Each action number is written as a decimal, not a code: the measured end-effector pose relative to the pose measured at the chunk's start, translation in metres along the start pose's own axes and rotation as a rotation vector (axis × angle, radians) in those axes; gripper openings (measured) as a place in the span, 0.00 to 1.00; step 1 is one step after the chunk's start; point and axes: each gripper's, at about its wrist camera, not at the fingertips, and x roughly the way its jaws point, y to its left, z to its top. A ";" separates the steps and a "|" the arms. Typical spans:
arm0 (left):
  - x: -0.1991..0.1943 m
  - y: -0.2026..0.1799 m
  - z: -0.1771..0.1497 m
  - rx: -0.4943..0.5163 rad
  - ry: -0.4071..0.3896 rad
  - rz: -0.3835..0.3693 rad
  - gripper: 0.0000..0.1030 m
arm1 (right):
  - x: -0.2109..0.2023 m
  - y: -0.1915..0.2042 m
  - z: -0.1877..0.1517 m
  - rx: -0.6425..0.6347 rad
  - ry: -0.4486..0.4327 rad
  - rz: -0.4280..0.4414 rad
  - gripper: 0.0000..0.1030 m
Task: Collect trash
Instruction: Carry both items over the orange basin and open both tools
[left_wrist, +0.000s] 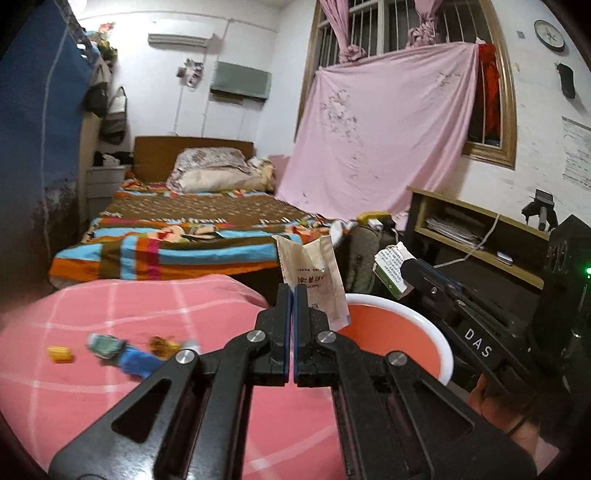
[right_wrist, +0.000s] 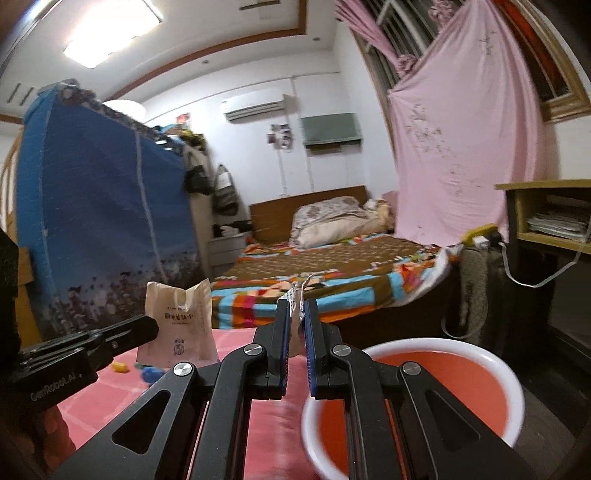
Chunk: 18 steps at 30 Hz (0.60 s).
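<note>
Pinching a paper bag (left_wrist: 314, 277) in my left gripper (left_wrist: 293, 291), I hold a small printed box (left_wrist: 389, 267) clamped in my right gripper (right_wrist: 295, 306). The red basin (right_wrist: 424, 373) sits just below and right of both. More scraps (left_wrist: 110, 347) lie left of the left gripper on the pink tabletop (left_wrist: 147, 306).

A beige paper packet (left_wrist: 316, 275) with printed characters stands upright, pinched at its lower edge. A white-and-green printed carton (left_wrist: 389, 271) hangs tilted beside it — above the red, white-rimmed basin (left_wrist: 441, 341). On the pink checked cloth (left_wrist: 122, 306), blurred small wrappers — yellow (left_wrist: 60, 354), blue (left_wrist: 136, 363), amber (left_wrist: 162, 345).
</note>
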 end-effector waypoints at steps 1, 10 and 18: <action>0.004 -0.003 -0.001 -0.001 0.011 -0.008 0.00 | 0.000 -0.006 0.000 0.007 0.006 -0.018 0.06; 0.042 -0.037 -0.008 -0.005 0.133 -0.072 0.00 | 0.002 -0.041 -0.008 0.052 0.087 -0.122 0.06; 0.063 -0.052 -0.012 -0.013 0.208 -0.088 0.00 | 0.003 -0.061 -0.013 0.122 0.141 -0.162 0.06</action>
